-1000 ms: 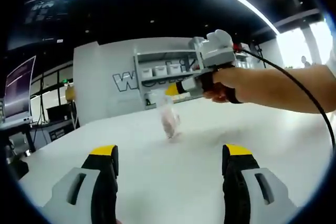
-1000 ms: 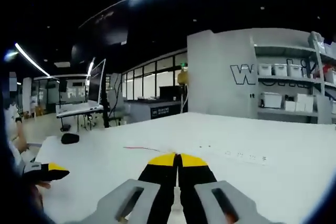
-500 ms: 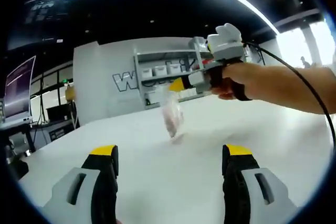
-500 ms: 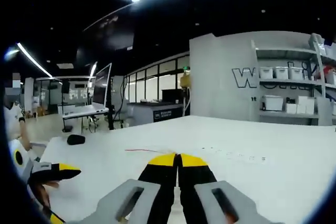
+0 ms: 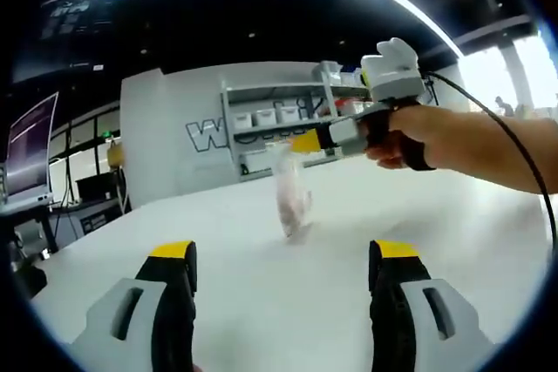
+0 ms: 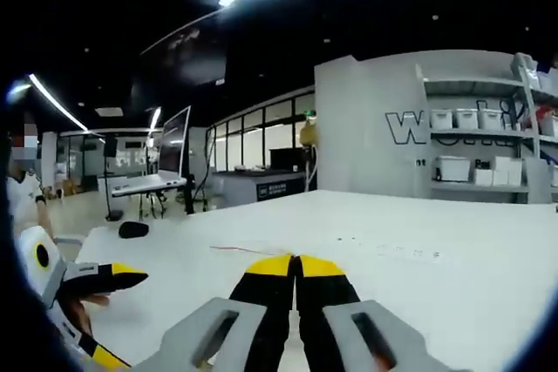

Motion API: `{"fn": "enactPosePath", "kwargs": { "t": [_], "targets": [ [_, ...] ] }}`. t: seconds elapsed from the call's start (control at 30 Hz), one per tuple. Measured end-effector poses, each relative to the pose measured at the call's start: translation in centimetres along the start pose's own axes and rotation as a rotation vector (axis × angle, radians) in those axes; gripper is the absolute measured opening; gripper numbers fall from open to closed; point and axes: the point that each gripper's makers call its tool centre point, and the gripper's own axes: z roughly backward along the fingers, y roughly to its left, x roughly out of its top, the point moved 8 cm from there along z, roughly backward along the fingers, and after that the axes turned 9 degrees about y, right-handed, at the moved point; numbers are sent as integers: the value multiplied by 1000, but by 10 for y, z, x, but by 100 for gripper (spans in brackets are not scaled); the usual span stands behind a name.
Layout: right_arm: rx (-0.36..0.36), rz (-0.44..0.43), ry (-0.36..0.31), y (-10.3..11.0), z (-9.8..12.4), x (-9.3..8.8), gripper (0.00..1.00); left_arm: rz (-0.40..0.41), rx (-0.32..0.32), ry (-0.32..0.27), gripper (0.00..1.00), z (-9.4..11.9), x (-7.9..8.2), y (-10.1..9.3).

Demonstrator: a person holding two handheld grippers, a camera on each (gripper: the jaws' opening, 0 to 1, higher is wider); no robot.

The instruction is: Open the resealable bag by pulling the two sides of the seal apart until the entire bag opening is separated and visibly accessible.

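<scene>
Over white table (image 5: 261, 302), limp clear bag (image 5: 292, 198) w/ right hand-held gripper (image 5: 301, 142)

White table (image 5: 261, 285) bears a thin red wire (image 6: 240, 249).

The left gripper (image 5: 284, 267) has black jaws with yellow tips on grey bodies. Ahead of it, the clear bag (image 5: 289, 198) shows a pale pinkish tint, above the white table (image 5: 261, 302). The right gripper (image 6: 296, 269) wears the same black and yellow; seen from the left gripper, it (image 5: 301, 142) is grey with a yellow tip and a black cable (image 5: 497, 141). Beyond stands a light grey wall (image 6: 366, 119) with dark lettering.
</scene>
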Motion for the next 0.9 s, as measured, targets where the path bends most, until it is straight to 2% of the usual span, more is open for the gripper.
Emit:
{"fn": "enactPosePath", "kwargs": {
  "t": [0.4,0.7,0.8,0.9],
  "targets": [
    [36,-21,-28,22,19,-6,0,24,-30,-60,78,7,7,-1],
    [77,-38,-56,40,32,-10,0,170,-77,-38,77,25,5,-2],
    [88,-67,-74,44,38,-13,0,240,-105,-41,77,34,4,-6],
    [93,-80,-83,49,44,-16,0,277,-156,-33,74,40,6,-13]
  ]
}}
